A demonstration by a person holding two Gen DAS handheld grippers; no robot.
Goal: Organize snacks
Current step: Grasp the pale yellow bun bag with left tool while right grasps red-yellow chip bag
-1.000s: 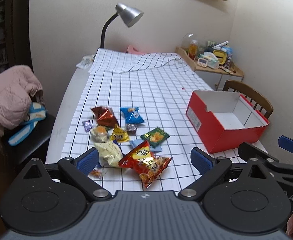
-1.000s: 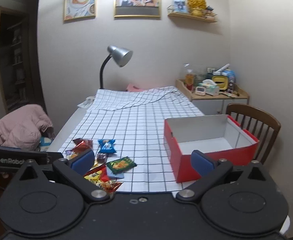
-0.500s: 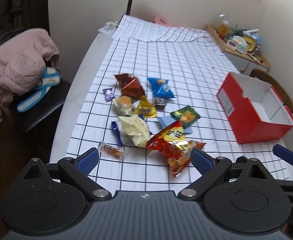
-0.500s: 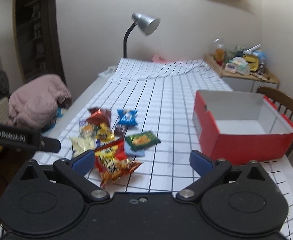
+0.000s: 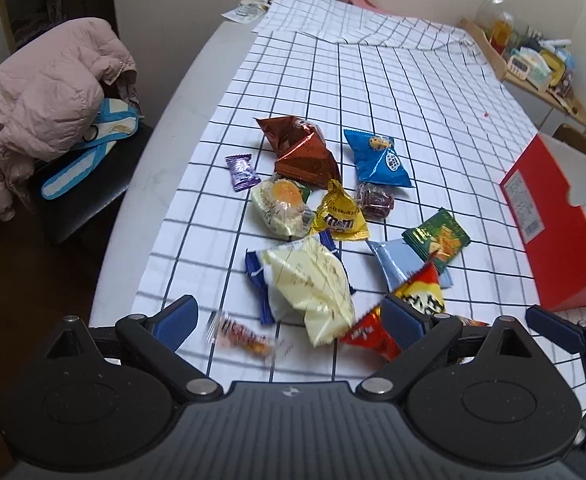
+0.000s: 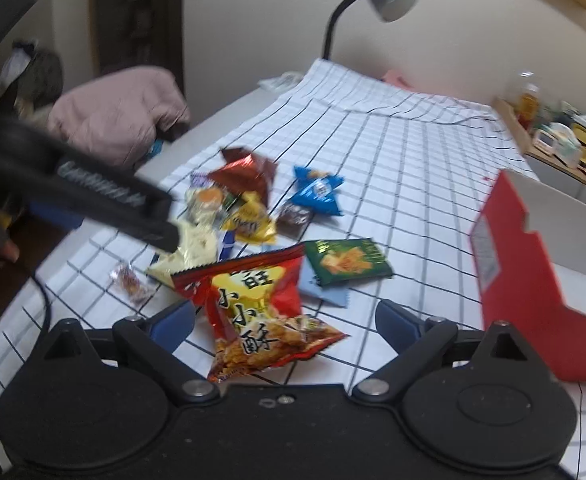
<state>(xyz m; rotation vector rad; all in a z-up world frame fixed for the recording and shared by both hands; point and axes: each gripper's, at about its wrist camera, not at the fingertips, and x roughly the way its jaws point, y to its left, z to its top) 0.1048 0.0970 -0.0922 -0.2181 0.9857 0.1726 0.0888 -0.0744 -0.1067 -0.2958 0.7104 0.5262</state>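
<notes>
Both tongs, left (image 5: 289, 322) and right (image 6: 285, 320), hang spread and empty over the snack pile. Nearest the right lies a red chip bag (image 6: 261, 304); the red box (image 6: 533, 288) sits beside it on the bench (image 5: 165, 128).

Loose snack packets heaped on a white grid-lined cloth (image 5: 373, 92), with an open red box (image 6: 533, 280) to their right.

A large red chip bag (image 6: 261, 304) lies nearest, flat, printed side up. Behind it are a green packet (image 6: 347, 260), a pale yellow bag (image 5: 309, 280), a yellow M&M's pouch (image 5: 339, 216), a blue cookie bag (image 5: 381, 158) and a brown foil pack (image 5: 301, 152). A small wrapped candy (image 5: 241, 334) sits apart at the left.
</notes>
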